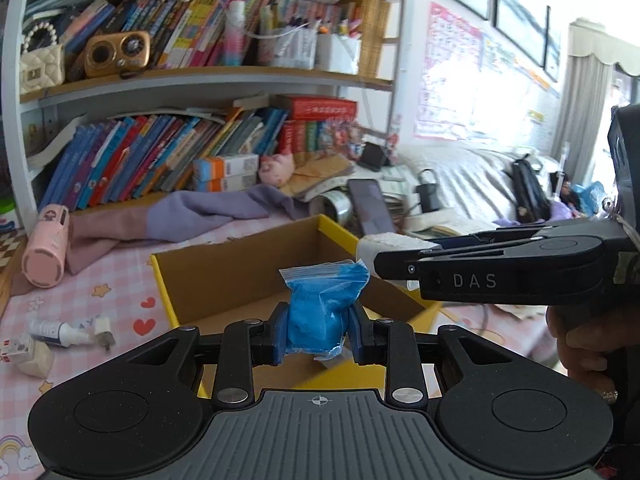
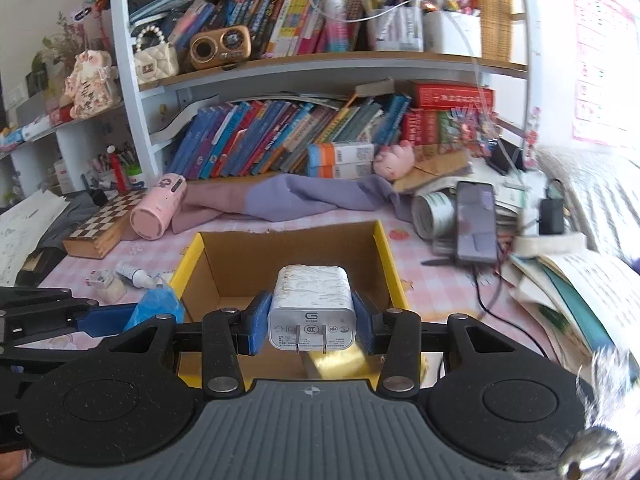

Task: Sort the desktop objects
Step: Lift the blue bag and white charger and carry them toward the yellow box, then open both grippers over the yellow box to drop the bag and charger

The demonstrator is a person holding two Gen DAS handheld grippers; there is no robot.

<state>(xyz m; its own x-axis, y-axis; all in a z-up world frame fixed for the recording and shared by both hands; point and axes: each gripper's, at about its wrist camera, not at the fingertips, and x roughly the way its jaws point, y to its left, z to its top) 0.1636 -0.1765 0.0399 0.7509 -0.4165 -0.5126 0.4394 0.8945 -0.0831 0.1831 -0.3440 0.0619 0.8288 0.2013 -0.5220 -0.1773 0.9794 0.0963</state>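
Left gripper (image 1: 319, 334) clamps a blue-filled plastic bag (image 1: 320, 312); right gripper (image 2: 311, 326) clamps a white plug charger (image 2: 311, 308), both above a yellow-rimmed cardboard box (image 2: 288, 256) on the pink checked desk cover (image 2: 432, 280) before crowded white bookshelves (image 2: 132, 92).

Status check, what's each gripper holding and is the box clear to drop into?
Left gripper shut on blue bag. Right gripper shut on white charger. Both at the open yellow box; nothing in the way.

Counting now: one yellow-rimmed open cardboard box (image 2: 288, 256) sitting centre. One blue powder-filled plastic bag (image 1: 322, 312). One white wall charger plug (image 2: 311, 308). One pink cylindrical bottle (image 2: 158, 212) lying at 10 o'clock of the box. One wooden chessboard case (image 2: 102, 226) lying further at 9. One dark smartphone (image 2: 475, 222) lying at 2. Two black two-finger grippers showing.
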